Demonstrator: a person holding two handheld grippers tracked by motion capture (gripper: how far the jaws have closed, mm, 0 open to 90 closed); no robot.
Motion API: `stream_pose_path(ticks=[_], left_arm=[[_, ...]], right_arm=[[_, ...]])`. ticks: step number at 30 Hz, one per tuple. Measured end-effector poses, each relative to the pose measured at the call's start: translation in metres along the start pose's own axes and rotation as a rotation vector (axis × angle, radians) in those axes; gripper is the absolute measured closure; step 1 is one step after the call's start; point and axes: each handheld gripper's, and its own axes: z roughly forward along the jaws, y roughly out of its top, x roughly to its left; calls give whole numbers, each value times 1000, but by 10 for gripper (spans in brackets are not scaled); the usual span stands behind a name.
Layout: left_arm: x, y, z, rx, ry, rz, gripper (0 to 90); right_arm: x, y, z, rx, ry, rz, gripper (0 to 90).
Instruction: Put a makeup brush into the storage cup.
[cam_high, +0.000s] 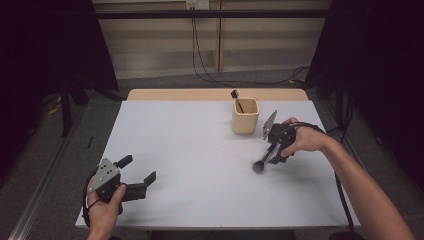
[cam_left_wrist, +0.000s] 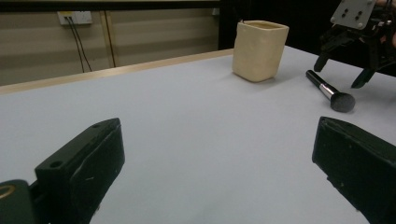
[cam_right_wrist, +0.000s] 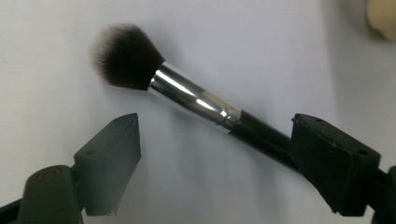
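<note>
Table (cam_high: 200, 165): white top, wooden strip along the far edge; brush, cup and both grippers on or over it.

Brush (cam_high: 263, 161): makeup brush lying flat on the table, right of centre, in front of the cup and a little to its right. Dark bristle head points toward the person, black handle runs back toward the right hand. In the right gripper view the brush (cam_right_wrist: 187, 95) shows a chrome ferrule between dark bristles and black handle.

Cup (cam_high: 245, 116): cream, square-sided, upright near the far edge, right of centre. A dark stick-like tool (cam_high: 236, 99) leans out of it (too small to say what it is).

Right gripper (cam_high: 276, 152): held low over the brush handle, tilted down. Jaws stand wide, one each side of the handle; one jaw hides the handle's end, so contact there is uncertain, and the other is clearly apart from it. No grasp.

Left gripper (cam_high: 137, 174): near the front left corner, jaws spread wide, nothing between them (bare table there). Well apart from the brush.
</note>
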Motion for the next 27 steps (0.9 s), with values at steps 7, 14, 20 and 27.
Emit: stream_pose_path(ticks=[7, 14, 20, 27], left_arm=[[1, 0, 0, -2, 2, -2, 24], [0, -1, 1, 12, -10, -3, 24], [1, -1, 1, 16, -9, -2, 24], [0, -1, 1, 19, -12, 1, 24]], right_arm=[[1, 3, 10, 35, -15, -45, 191], [-1, 4, 22, 63, 2, -72, 289], [0, 5, 20, 74, 56, -65, 457], [5, 9, 19, 105, 65, -86, 579]])
